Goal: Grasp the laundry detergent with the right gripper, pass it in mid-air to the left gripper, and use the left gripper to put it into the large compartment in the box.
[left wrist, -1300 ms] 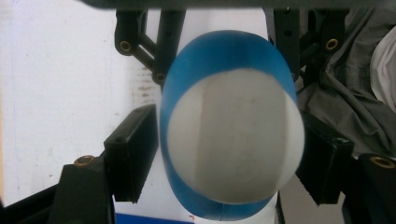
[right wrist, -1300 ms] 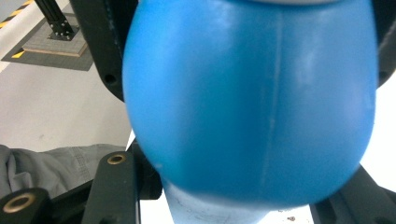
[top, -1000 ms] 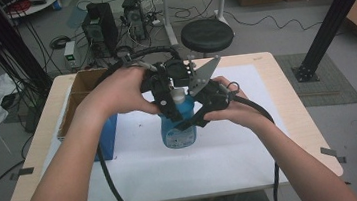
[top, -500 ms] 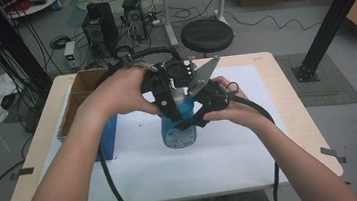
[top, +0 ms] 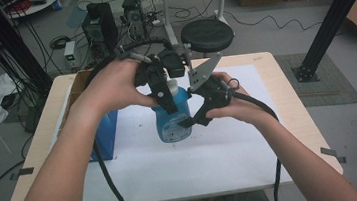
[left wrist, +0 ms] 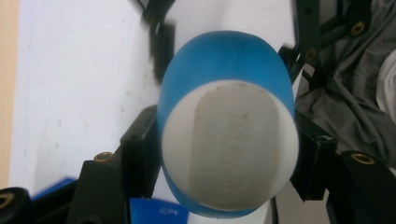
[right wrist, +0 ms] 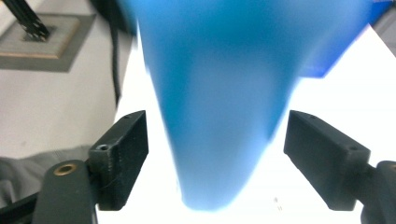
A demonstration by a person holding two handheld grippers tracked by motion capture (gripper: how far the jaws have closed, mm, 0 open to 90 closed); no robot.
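Blue box: a blue box-shaped thing (top: 104, 138) sits at the left side of the tabletop, near the bottle. A brown cardboard box (top: 78, 83) is just behind it.

Left gripper: the black left gripper (top: 164, 93) comes down from above onto the top of the bottle. In the left gripper view, its two black jaws press on both sides of the white cap, so they hold it tight. The left hand (top: 114, 84) wraps around the gripper body.

Bottle: the see-through blue plastic bottle with a white cap (top: 172, 116) stands upright in the middle of the tabletop, on the white sheet. In the left gripper view the white cap (left wrist: 231, 144) looks round and big, with the blue body (left wrist: 224, 56) behind it.

Right gripper: the black right gripper (top: 194, 120) is at the right side of the bottle, low down. Its jaws have just been opening. In the right gripper view the blurry blue bottle (right wrist: 219, 107) stands between the two jaws, and there is a gap on each side, so the jaws are wide and do not press it. The right hand (top: 227, 100) holds the gripper.

Tabletop: a pale wooden tabletop (top: 292, 98) with a big white sheet (top: 213, 167) on it.
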